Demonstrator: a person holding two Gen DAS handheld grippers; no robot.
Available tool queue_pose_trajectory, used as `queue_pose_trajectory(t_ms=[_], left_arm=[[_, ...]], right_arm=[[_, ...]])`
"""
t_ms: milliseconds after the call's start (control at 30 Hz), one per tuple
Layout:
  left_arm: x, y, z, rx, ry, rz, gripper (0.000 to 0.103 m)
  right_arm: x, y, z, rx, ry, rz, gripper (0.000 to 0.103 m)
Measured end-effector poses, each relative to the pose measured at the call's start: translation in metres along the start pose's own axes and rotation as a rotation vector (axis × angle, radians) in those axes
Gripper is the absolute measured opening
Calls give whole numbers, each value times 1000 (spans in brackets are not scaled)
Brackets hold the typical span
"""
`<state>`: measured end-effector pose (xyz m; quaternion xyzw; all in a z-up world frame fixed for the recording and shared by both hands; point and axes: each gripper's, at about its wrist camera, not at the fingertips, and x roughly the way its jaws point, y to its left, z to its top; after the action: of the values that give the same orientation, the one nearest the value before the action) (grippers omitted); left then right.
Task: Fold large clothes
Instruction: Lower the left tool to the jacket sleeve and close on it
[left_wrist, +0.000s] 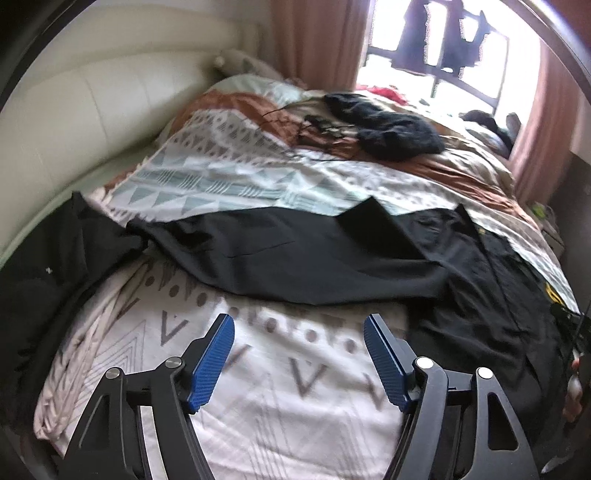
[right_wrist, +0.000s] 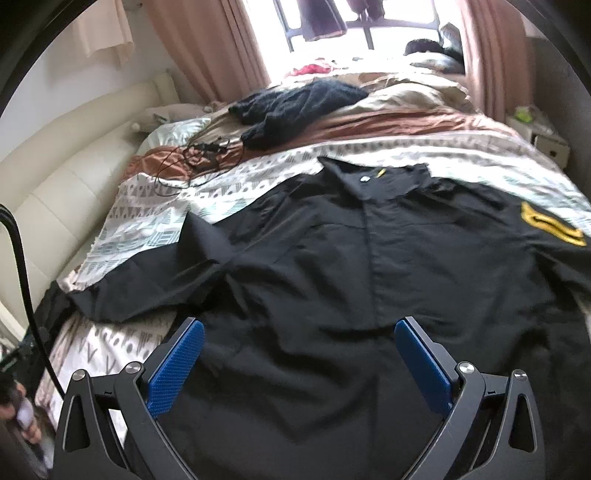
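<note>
- Left wrist view: the left gripper (left_wrist: 299, 328) hangs over the patterned bedspread (left_wrist: 258, 398), its blue fingers (left_wrist: 212, 363) spread apart with nothing between them, only bare quilt below.
- The black shirt (left_wrist: 295, 258) lies just ahead of those fingertips, one sleeve (left_wrist: 207, 236) stretched out to the left of them and the body running off to the right.
- Thin, soft cloth by the look of it, rumpled and limp; I'd say it weighs little and will sag wherever it isn't supported.
- The nearest edge of that sleeve is the likely place for the left fingers to pinch; a hem gives a firmer bite than the flat middle.
- Right wrist view: the right gripper (right_wrist: 299, 332) is over the shirt itself (right_wrist: 369, 258), fingers (right_wrist: 173, 373) wide apart, cloth showing between and under them, though whether the pads touch it I cannot tell.
- Collar (right_wrist: 369, 177) is far ahead of the fingertips, button placket running straight toward them, yellow patch (right_wrist: 550, 229) on the sleeve ahead and right.
- Lower hem lies near these fingers, hidden beneath the gripper; a good hold for this hand, I reckon.
- Smooth fabric on a soft bed: it may slide and bunch, so pinch a single edge, not a heap.
</note>
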<state>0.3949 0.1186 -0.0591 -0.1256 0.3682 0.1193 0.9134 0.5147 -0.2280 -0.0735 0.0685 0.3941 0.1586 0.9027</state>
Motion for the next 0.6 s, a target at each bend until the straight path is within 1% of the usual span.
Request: queue_pose_trajectory(t_ms=[67, 200, 333, 400, 467, 500, 533, 600], left_arm=[[14, 13, 5, -35, 12, 18, 74], [44, 44, 16, -115, 39, 64, 74], [66, 73, 26, -176, 56, 117, 73], [74, 85, 29, -198, 63, 137, 72], [83, 97, 33, -225, 70, 148, 72], [88, 103, 34, -242, 76, 155, 72], [92, 107, 35, -254, 78, 179, 72], [101, 116, 38, -280, 91, 188, 72]], right_arm=[[20, 5, 7, -14, 24, 11, 103], [49, 17, 18, -65, 53, -4, 102], [75, 21, 30, -57, 70, 4, 97], [87, 21, 34, -48, 94, 19, 92], [100, 21, 38, -53, 117, 27, 85], [106, 22, 40, -57, 124, 26, 85], [110, 22, 40, -63, 130, 24, 84], [123, 26, 42, -73, 146, 30, 82]])
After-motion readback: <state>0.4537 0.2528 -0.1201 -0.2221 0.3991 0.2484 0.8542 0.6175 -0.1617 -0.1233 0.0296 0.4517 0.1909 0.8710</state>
